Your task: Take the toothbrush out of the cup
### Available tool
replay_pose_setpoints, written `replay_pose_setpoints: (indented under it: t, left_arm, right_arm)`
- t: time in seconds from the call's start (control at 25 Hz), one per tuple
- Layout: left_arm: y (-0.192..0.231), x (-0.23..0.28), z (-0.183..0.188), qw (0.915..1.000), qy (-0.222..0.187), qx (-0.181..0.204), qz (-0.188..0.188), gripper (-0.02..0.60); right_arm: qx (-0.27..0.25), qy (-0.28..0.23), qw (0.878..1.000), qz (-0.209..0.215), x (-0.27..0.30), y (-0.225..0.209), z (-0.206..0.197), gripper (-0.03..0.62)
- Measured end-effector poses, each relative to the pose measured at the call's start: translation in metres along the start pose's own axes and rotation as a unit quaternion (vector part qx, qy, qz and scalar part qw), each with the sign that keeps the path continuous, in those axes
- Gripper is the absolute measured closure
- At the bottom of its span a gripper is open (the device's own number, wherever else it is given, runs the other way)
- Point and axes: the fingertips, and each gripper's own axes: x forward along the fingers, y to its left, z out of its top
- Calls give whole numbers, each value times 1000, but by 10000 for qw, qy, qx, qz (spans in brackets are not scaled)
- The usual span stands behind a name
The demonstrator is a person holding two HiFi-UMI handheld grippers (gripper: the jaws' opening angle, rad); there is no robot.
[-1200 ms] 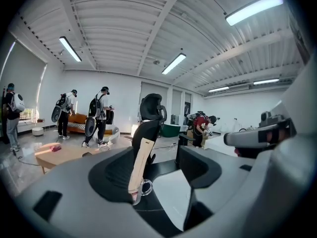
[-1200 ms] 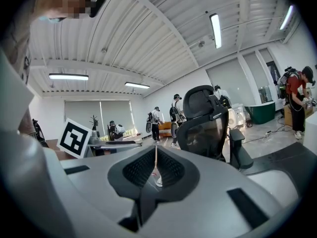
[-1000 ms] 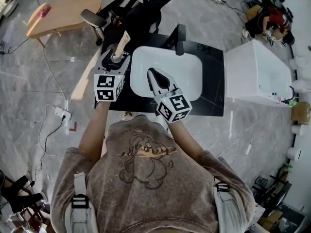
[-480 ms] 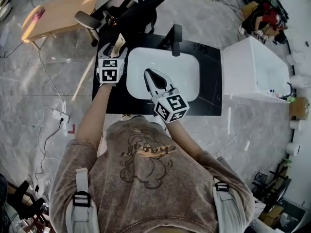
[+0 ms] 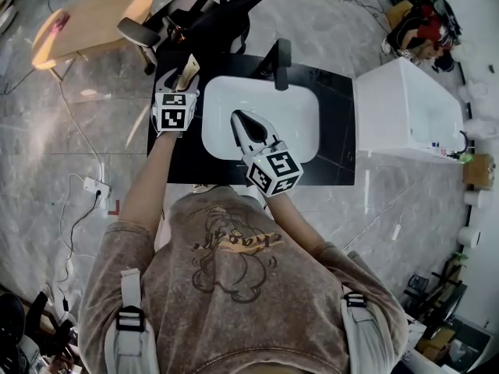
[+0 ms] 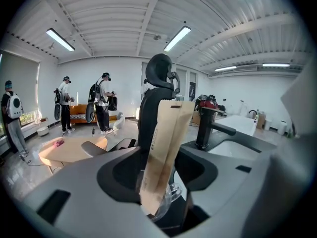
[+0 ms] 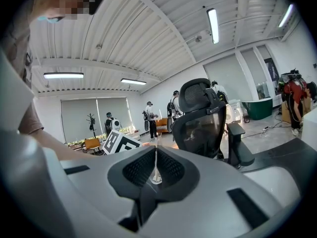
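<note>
**Q:** What is sitting nearest the lens in the left gripper view?

**A:** The left gripper (image 6: 158, 187) is filling the lower half of the frame. Its jaws are closing, and the toothbrush (image 6: 166, 148), wrapped in a brown paper sleeve, is standing between them. A gap is showing on each side, so the pads are not yet pressing.

**Q:** Where is the toothbrush resting?

**A:** It is standing in the clear cup (image 6: 167, 206) at lower centre, leaning slightly to the right. The jaws are coming in above the rim, probably so that only the sleeve is being pinched and the cup is not being disturbed.

**Q:** And the right gripper?

**A:** In the head view the right gripper (image 5: 238, 120) is hovering at centre frame over the white sink (image 5: 300, 111). Its jaws are clenched together on nothing, and it is seemingly being kept clear of the working side.

**Q:** What is lying beyond the cup?

**A:** The black faucet (image 6: 204, 128) is rising right of centre, and the office chair (image 6: 159, 76) is looming behind the sleeve. A wooden table (image 6: 64, 150) and several standing people (image 6: 101, 100) are occupying the far left.
</note>
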Motion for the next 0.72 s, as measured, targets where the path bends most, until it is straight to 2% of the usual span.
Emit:
replay_pose_setpoints:
  t: [0.32,0.72]
  left_arm:
    - [-1,-3,0,9999,71,120,5,427]
    - [-1,-9,1,9998,52,192,20,454]
  right_arm:
    - [-15,16,10000,-6,1,2,-1,569]
    - [-19,32,10000,-28,-2,2,-4,569]
